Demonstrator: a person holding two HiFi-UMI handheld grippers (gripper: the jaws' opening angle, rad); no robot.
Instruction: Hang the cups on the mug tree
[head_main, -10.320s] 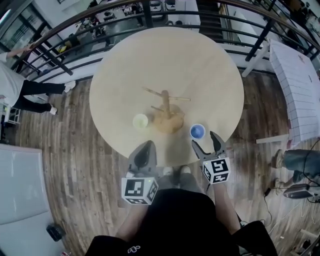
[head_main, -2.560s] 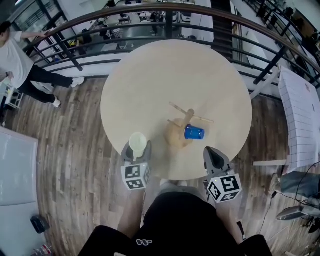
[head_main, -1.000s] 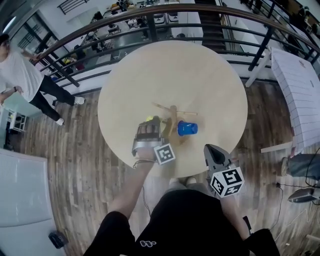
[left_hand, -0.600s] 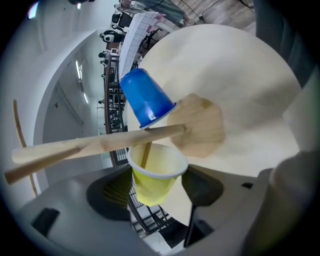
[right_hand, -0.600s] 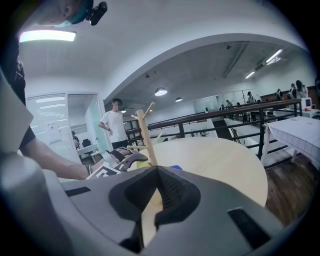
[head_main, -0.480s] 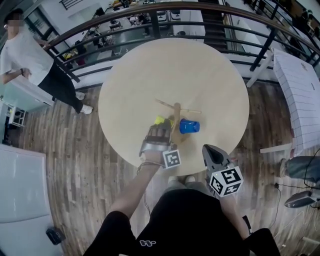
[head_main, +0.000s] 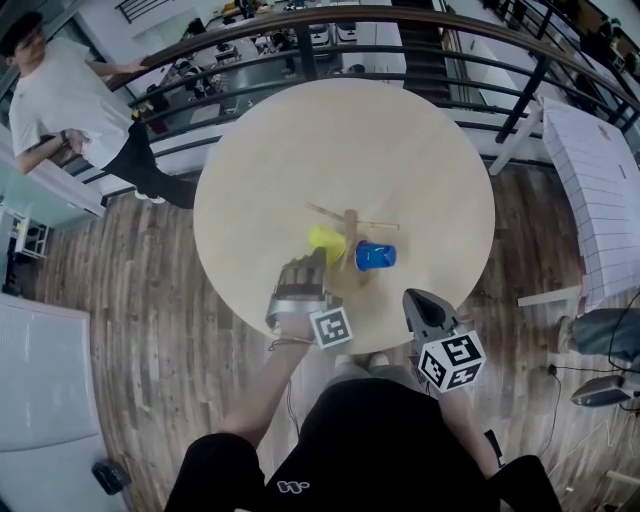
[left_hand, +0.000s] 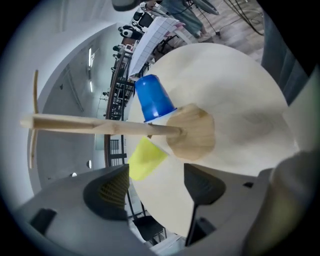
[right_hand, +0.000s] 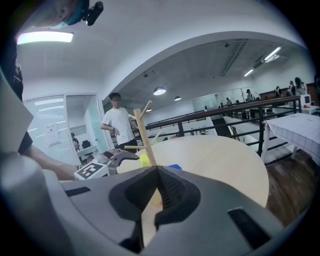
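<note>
A wooden mug tree (head_main: 349, 243) stands on the round table (head_main: 400, 150). A blue cup (head_main: 375, 256) hangs on its right side and a yellow cup (head_main: 324, 240) on its left. My left gripper (head_main: 306, 264) sits just behind the yellow cup. In the left gripper view its jaws (left_hand: 157, 187) are opening, and the yellow cup (left_hand: 145, 159) lies just past the tips, touching neither pad. The blue cup (left_hand: 154, 97) and the tree's pole (left_hand: 100, 125) show beyond. My right gripper (head_main: 416, 297) is shut and empty over the table's near edge, right of the tree (right_hand: 144, 135).
A person in a white shirt (head_main: 70, 95) stands beyond the dark railing (head_main: 300, 45) at the far left. A white checked table (head_main: 600, 170) is at the right. Wood floor surrounds the round table, whose near edge runs under both grippers.
My left gripper brought the yellow cup up to the tree's left side, then widened and drew back a little, leaving the cup on the tree. The right gripper stayed put.
</note>
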